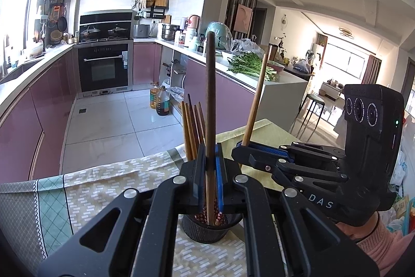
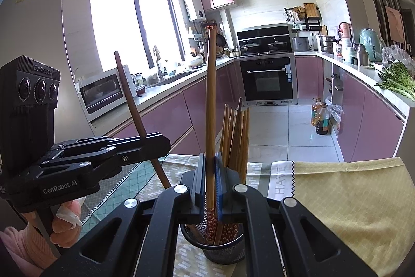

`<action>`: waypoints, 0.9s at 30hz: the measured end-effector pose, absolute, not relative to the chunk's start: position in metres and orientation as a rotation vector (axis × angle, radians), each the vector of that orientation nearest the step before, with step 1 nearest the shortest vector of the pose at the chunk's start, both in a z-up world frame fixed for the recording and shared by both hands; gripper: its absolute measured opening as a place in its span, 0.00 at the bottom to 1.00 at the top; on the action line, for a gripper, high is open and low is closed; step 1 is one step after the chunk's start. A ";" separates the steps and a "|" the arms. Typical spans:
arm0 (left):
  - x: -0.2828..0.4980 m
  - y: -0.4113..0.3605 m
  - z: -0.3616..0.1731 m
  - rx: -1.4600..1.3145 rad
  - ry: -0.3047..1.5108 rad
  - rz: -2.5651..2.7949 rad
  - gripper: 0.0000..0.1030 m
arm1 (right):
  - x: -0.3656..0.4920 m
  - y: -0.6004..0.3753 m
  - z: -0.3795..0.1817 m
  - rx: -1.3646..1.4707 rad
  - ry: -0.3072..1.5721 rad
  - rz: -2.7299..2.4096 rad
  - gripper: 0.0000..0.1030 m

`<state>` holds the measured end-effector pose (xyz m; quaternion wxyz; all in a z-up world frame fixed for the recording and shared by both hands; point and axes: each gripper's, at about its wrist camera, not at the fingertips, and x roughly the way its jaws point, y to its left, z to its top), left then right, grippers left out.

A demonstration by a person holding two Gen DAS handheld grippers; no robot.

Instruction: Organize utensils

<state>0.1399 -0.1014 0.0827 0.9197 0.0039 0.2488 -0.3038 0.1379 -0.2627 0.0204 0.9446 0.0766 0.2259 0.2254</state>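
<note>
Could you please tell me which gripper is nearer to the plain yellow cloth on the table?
Right. The right gripper sits just left of the plain yellow cloth; the left gripper lies farther left.

The kitchen had pink cabinets [image 2: 166, 116] under a pale worktop [image 1: 31, 69], white wall tiles and a floor [image 1: 103, 118] of large pale tiles. A black oven [image 2: 268, 78] sat in the far wall below a hob. Daylight poured through a big window [image 2: 135, 25] above the sink; a microwave [image 2: 102, 95] stood nearby. A bright living room [image 1: 345, 61] opened beyond.
</note>
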 end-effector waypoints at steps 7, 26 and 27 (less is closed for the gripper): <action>0.141 -0.103 0.078 0.010 0.524 -0.622 0.07 | 0.140 -0.263 0.018 0.159 0.470 0.459 0.06; 0.151 -0.109 0.057 0.040 0.586 -0.622 0.07 | 0.153 -0.261 -0.007 0.159 0.531 0.456 0.06; 0.152 -0.109 0.055 0.040 0.591 -0.621 0.07 | 0.154 -0.260 -0.009 0.158 0.537 0.457 0.06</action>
